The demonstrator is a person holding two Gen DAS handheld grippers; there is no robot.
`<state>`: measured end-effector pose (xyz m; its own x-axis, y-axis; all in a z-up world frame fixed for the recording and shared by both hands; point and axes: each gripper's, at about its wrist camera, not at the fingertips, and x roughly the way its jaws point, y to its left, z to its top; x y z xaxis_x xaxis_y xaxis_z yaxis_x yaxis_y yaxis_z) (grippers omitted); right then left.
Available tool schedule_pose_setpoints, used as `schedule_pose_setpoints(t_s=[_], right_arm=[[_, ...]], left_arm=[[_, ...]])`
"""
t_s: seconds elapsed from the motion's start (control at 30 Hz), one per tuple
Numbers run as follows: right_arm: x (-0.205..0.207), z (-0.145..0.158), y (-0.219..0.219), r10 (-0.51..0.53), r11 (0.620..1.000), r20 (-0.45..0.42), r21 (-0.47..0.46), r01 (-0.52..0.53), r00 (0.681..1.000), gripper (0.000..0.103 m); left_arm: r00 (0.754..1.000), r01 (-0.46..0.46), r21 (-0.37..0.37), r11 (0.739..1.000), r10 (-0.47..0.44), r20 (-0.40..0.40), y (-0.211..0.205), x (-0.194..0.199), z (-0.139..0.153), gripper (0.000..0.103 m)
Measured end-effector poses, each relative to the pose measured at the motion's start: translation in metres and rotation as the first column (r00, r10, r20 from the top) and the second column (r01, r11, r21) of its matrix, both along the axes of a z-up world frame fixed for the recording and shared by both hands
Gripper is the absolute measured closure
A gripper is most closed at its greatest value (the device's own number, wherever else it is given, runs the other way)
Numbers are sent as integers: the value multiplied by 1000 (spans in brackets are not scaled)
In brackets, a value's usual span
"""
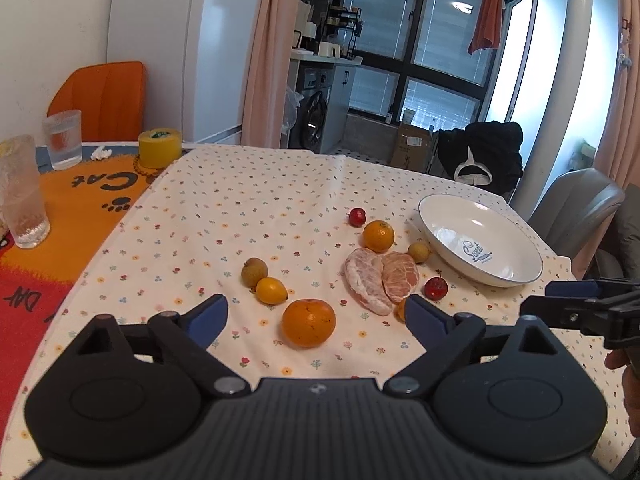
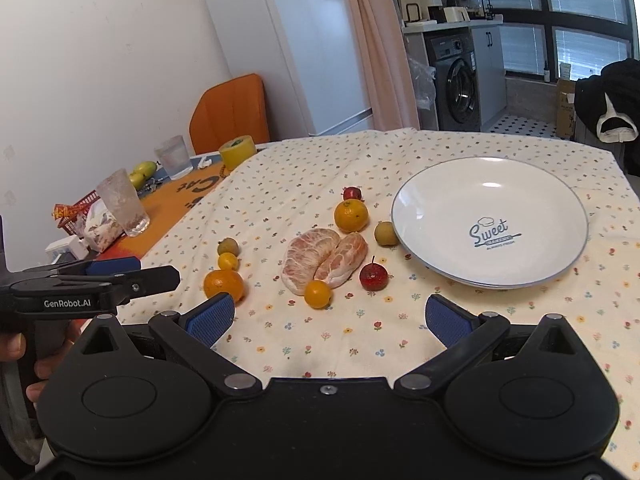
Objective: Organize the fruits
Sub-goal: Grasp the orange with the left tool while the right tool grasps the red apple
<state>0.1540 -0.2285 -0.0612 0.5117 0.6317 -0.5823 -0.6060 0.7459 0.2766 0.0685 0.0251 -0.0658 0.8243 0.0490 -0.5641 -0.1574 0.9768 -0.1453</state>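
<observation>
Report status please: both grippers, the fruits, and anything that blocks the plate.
Left gripper open, empty; right gripper open, empty. Fruits on the tablecloth, peeled pomelo segments in the middle; white plate empty. Nothing blocks it.

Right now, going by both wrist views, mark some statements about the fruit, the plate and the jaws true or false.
1. The white plate holds no fruit. True.
2. The left gripper is clamped on an orange. False: its jaws stand open, with the large orange lying free on the cloth between them.
3. Two peeled pomelo segments lie side by side on the tablecloth. True.
4. The right gripper holds a red fruit. False: its jaws are open and empty.
</observation>
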Motion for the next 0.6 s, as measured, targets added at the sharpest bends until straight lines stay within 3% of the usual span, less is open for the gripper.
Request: schedule_pose_setpoints(t_s=[0.17, 0.27, 0.5, 0.6], right_arm=[[16, -10, 6, 15, 1000, -21, 21, -14, 1000, 1], [24, -17, 10, 21, 999, -33, 25, -20, 999, 9], [42, -33, 14, 22, 1000, -65, 20, -20, 998, 23], [49, -37, 15, 14, 1000, -71, 11, -14, 997, 24]], left_arm=[[1000, -5, -13, 1000, 5, -22, 4, 12, -12, 22], [999, -11, -29, 1000, 9, -44, 8, 20, -19, 32], [996, -18, -52, 999, 13, -87, 11, 36, -34, 36], [994, -17, -60, 998, 11, -108, 11, 44, -39, 39]])
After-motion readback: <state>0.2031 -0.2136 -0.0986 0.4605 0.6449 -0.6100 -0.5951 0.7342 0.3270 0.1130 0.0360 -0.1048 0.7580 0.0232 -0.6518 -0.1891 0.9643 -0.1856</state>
